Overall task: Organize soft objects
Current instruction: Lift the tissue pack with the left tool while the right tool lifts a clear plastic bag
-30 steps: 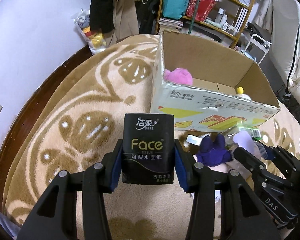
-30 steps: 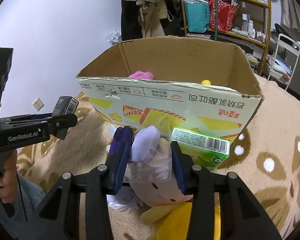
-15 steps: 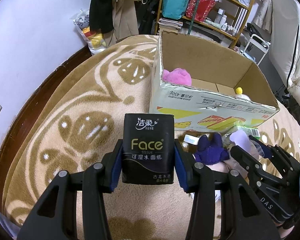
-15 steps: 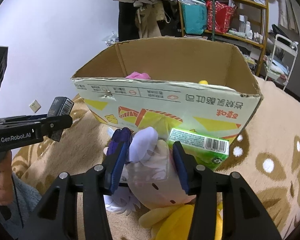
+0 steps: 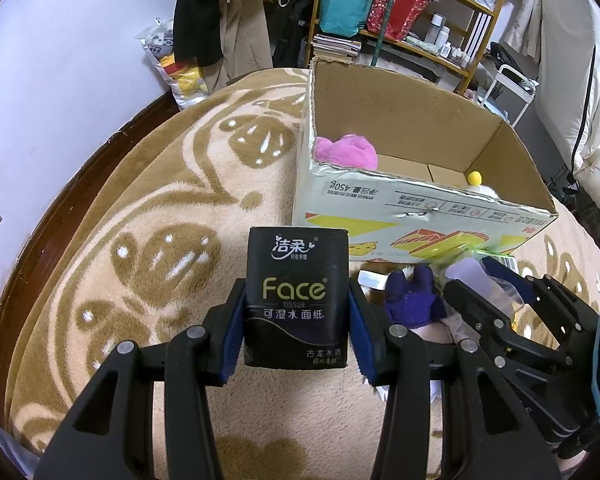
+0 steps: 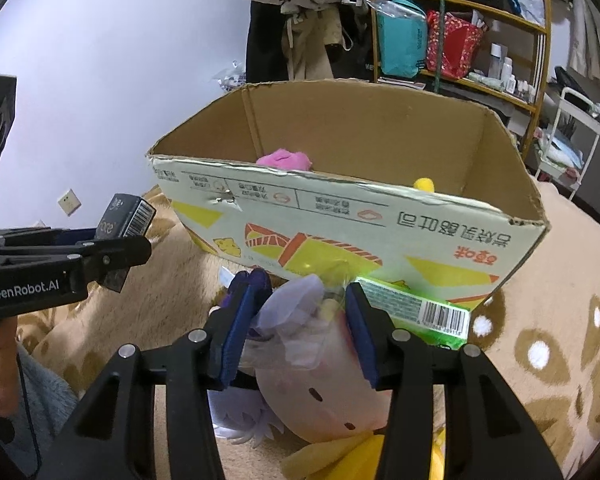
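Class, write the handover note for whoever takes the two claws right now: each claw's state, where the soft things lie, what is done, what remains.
Left claw: shut on the black tissue pack, held above the rug, short of the cardboard box.
Right claw: down in the pile before the box, a clear bag between its pads; grip not certain.
Done: pink plush and a yellow-tipped toy are in the box.
Left: black pack, purple plush, green tissue pack, pale pink plush, yellow plush.
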`<state>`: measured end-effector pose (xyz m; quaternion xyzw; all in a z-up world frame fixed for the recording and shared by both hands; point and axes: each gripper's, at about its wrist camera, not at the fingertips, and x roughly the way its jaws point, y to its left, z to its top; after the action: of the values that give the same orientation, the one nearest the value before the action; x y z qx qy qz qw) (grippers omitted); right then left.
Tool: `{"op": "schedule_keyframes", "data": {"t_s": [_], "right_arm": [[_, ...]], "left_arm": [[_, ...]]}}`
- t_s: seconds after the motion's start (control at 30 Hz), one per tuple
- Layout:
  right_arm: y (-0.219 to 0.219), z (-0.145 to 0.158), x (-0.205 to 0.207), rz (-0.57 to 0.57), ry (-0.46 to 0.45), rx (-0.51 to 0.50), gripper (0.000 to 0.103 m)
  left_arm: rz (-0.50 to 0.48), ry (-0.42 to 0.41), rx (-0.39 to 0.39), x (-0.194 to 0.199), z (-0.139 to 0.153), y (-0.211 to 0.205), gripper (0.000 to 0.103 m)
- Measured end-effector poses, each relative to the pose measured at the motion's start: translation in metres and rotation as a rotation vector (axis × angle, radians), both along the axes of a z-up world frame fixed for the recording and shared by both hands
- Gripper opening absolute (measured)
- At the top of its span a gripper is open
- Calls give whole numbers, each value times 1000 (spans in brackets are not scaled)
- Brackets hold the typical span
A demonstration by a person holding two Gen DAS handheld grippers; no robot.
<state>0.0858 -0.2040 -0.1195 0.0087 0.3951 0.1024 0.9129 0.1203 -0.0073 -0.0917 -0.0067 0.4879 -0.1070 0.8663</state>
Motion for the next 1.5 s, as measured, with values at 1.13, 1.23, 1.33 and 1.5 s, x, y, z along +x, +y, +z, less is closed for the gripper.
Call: {"op": "schedule_keyframes", "data": {"t_s": [1.13,1.23,1.33,1.5], "right_arm": [[7,-3,9,-26,40,8,40],[11,-3,8,-15,28,-29,32],[12,2,4,-13,4,-35,27],[16,10,-5,-3,-46,-60,22]], "left_arm": [[-10,-11,6,-2,0,-3,45],[-10,-11,6,-2,1,-3,45],[-9,-12,8,-2,1,-3,45],[-4,-17,4,-3,1,-2,45]]}}
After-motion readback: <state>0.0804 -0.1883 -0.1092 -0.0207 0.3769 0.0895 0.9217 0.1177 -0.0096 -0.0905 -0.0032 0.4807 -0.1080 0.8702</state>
